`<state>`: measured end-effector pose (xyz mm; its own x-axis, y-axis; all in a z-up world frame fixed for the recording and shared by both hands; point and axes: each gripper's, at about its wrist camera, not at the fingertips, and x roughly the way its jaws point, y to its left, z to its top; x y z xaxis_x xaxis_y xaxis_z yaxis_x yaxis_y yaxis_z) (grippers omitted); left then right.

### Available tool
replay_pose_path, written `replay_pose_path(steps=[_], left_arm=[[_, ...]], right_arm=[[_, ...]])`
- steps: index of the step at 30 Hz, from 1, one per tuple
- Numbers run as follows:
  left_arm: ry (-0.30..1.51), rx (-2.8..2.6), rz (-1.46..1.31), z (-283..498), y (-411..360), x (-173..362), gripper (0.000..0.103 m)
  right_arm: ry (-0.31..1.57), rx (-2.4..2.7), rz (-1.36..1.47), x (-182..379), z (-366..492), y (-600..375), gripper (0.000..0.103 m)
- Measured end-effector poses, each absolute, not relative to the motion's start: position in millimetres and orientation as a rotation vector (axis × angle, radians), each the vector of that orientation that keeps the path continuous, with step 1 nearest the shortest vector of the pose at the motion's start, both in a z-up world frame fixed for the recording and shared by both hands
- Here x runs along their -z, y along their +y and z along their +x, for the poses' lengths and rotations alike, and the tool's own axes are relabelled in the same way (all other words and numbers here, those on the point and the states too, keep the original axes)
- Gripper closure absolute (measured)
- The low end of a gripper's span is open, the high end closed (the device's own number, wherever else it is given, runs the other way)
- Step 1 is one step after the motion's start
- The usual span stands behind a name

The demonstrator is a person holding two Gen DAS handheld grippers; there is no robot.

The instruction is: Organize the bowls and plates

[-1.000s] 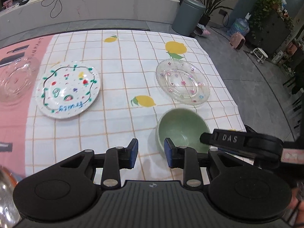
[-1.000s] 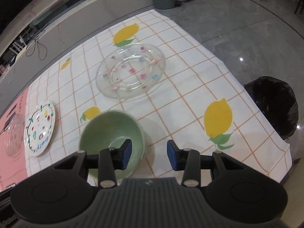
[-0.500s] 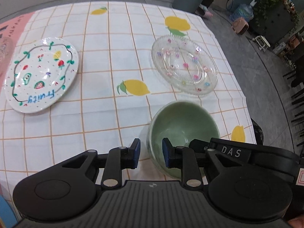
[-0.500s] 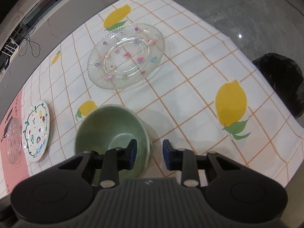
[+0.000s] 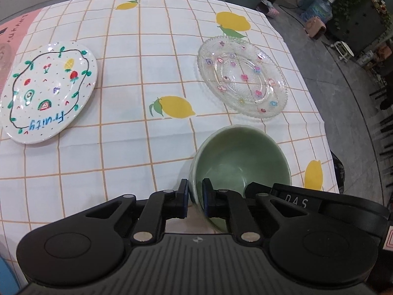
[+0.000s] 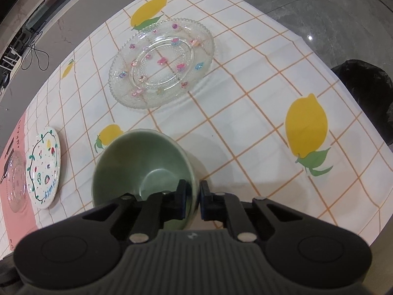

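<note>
A green bowl (image 5: 242, 162) sits near the table's front right corner; it also shows in the right wrist view (image 6: 142, 162). My left gripper (image 5: 195, 198) is shut on the bowl's left rim. My right gripper (image 6: 191, 200) is shut on its right rim. A clear glass plate with flower dots (image 5: 242, 76) lies behind the bowl, seen also in the right wrist view (image 6: 162, 62). A white "Fruity" plate (image 5: 48, 91) lies at the left, also in the right wrist view (image 6: 44, 170).
A lemon-print checked tablecloth (image 5: 147, 56) covers the table. A clear glass dish (image 6: 16, 182) sits on a pink mat at the far left. A black bin (image 6: 366, 93) stands on the floor past the right table edge.
Both grippers have moved in and closed onto opposite sides of the green bowl's rim. The bowl now looks slightly tilted and nearer the cameras.
</note>
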<state>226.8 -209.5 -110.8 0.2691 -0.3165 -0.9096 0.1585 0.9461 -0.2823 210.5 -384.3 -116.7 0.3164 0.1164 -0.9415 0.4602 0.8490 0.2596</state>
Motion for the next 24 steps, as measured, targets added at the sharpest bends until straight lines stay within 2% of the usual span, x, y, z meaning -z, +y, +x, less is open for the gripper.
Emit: replay_pose_path(steps=[24], left_arm=[[1.181,0.174,-0.214,169,-168,86,0.093]], right_arm=[[1.227,0.087,0.52,102,179,-355,0.097]])
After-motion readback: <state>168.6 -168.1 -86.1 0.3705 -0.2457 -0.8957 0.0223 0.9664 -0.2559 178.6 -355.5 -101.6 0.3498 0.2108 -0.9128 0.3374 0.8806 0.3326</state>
